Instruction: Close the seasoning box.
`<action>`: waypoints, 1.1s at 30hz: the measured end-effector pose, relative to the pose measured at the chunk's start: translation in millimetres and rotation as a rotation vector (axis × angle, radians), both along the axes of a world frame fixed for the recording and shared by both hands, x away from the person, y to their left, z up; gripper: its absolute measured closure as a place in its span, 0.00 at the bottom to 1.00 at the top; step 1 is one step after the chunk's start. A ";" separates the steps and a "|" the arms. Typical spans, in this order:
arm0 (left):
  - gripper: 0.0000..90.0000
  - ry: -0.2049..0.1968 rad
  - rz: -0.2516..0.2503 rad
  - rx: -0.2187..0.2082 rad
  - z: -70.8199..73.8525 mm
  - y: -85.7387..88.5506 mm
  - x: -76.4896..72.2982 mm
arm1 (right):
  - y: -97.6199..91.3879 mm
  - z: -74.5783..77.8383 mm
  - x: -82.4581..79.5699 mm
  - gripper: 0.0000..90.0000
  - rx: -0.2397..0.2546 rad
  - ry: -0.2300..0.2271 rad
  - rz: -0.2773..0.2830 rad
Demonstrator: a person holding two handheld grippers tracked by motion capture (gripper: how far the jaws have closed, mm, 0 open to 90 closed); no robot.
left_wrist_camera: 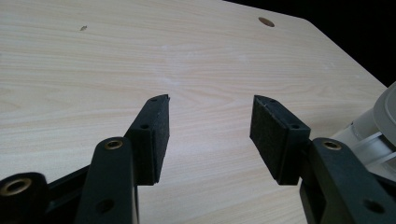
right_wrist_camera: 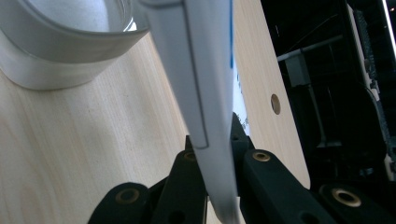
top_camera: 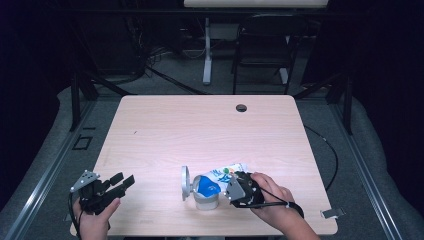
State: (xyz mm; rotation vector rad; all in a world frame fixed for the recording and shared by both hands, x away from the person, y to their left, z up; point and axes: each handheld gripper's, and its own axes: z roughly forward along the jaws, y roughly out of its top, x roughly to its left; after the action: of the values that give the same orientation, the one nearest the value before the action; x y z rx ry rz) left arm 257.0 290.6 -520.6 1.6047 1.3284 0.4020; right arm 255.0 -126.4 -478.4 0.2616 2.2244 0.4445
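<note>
High view: 1 soft white pouch printed blue and green (top_camera: pixel 220 176), lying tilted at the near edge of the pale wooden table (top_camera: pixel 200 125), lower end over 1 squat grey round container (top_camera: pixel 206 199) with its round lid (top_camera: pixel 185 182) swung upright at the left. Right gripper (top_camera: pixel 241 190) clamped on the pouch from the right side; right gripper view confirms, both black jaws closed tight on a thin white seam edge (right_wrist_camera: pixel 205 93), container rim (right_wrist_camera: pixel 70 32) just beyond and below. Pouch mouth apparently aimed into the container; contents not visible.

Left gripper (top_camera: pixel 122 181) well apart at the near left corner, resting near the table; left gripper view gives the 2 foam pads (left_wrist_camera: pixel 154 135) spread wide, nothing between, container lid at the far right edge.

Judgement on step in hand, emptying pouch into container: keep grip firm on the seam, hold pouch mouth inside the rim, tilt slowly. Container unheld, so a sideways tug could tip or slide it; steadying with left gripper advisable.

Count: 1 pouch, 1 container, 1 lid, 2 grippers, 1 table, 1 round hole (top_camera: pixel 241 107) near its far edge.
</note>
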 end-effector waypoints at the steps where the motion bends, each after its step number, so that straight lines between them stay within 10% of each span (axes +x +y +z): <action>1: 0.53 0.001 0.000 0.000 -0.2 0.0 0.1 | -0.3 0.4 -0.4 1.00 0.003 0.004 -0.010; 33: 0.53 0.006 -0.024 0.019 -0.6 -9.2 1.9 | -24.6 -3.2 12.5 1.00 0.358 0.116 -0.106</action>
State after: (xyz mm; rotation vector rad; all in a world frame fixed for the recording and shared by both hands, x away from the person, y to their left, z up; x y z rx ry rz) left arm 258.9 281.4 -521.2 1.6371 1.3119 0.3965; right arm 267.6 -150.9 -481.6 0.6043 2.2191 0.7867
